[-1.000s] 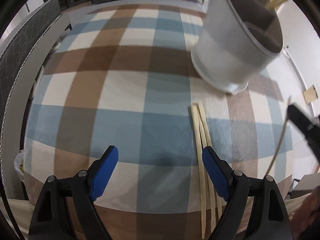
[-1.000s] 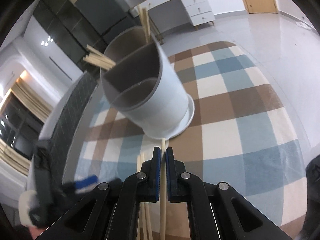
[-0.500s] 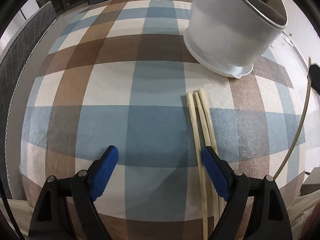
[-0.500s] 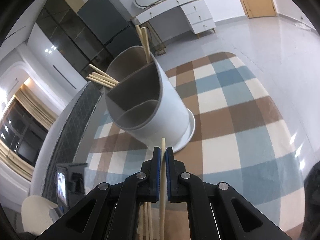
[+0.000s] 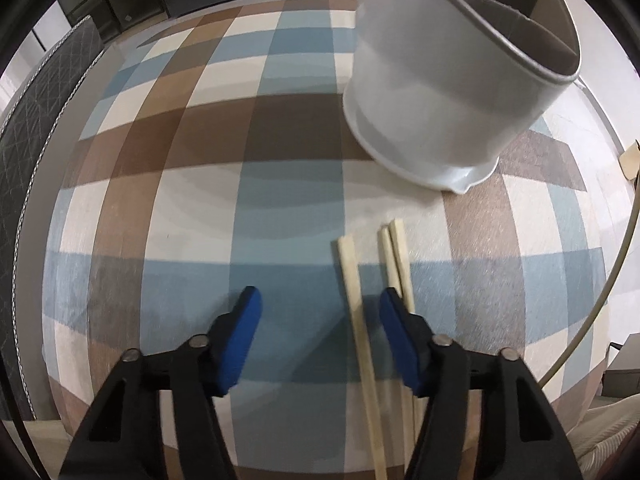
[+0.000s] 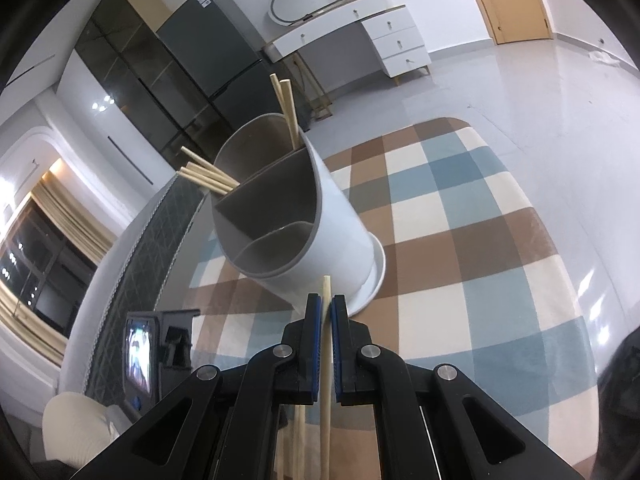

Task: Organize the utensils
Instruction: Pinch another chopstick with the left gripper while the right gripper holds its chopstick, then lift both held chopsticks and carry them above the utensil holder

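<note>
Three loose wooden chopsticks lie on the checked tablecloth [image 5: 192,208] in front of a white divided utensil holder [image 5: 440,100]. My left gripper [image 5: 320,316] points down over them and its jaws are closing. One chopstick [image 5: 351,280] lies between the blue pads, close to the right one; the other pair [image 5: 396,256] runs under the right pad. My right gripper [image 6: 327,308] is shut on a single chopstick [image 6: 327,290], which points toward the holder [image 6: 332,216]. Several chopsticks [image 6: 208,176] stand in the holder's far compartments.
A grey quilted seat back [image 5: 28,128] runs along the table's left edge. In the right wrist view the left gripper's body [image 6: 160,344] sits low at the left, beside a cream cloth [image 6: 76,428]. A fridge [image 6: 224,60] and a white dresser [image 6: 360,36] stand beyond the table.
The left gripper has shifted over the loose chopsticks and its jaws have narrowed. One chopstick now lies apart from the other two. The right gripper keeps its chopstick and has barely moved.
</note>
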A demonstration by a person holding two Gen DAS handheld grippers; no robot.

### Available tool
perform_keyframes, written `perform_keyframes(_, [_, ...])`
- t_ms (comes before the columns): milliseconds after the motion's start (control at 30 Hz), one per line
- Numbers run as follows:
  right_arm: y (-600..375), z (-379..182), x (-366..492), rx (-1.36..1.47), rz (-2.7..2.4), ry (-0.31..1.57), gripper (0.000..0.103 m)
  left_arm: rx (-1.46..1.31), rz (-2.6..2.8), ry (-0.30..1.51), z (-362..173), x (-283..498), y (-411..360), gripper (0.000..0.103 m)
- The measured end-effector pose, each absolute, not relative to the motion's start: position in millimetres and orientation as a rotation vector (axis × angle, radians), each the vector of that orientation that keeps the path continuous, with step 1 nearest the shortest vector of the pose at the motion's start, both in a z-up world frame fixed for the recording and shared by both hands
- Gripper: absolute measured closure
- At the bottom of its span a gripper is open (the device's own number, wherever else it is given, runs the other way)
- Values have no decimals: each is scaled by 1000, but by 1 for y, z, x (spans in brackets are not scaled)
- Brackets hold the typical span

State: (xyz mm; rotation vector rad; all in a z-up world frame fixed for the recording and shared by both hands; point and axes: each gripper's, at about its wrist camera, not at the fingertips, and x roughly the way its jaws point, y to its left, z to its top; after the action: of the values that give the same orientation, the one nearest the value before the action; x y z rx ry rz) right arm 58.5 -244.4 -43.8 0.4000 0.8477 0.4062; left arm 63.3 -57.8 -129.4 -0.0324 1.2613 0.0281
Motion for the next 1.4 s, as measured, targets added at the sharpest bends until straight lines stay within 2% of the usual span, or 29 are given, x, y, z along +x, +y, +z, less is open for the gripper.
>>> perform_keyframes(133, [-246,-43,59,398,407,842,99,-7,8,1241,-126,76,-67,78])
perform_keyframes(200, [-246,-43,58,392,406,841,99,1,-21,1238,-126,79,-74,98])
perform_keyframes(233, [-246,-43,57,389,405,838,99,8,-28,1236,-126,82,-77,99])
perform_keyframes(467, [-244,-36,44,340,401,814,99,-94,-40,1172,-109,81,-67,100])
perform_keyframes(633, [-239,-26,31,301,402,776,99,-195,-68,974,-57,56,-46,101])
perform_keyframes(800, [-229,-16,12,268,412,739,99,-198,-119,847,-30,32,-37,101])
perform_keyframes(1400, [-215,-5,-22,239,392,697,99,-158,-160,808,-4,-8,-30,101])
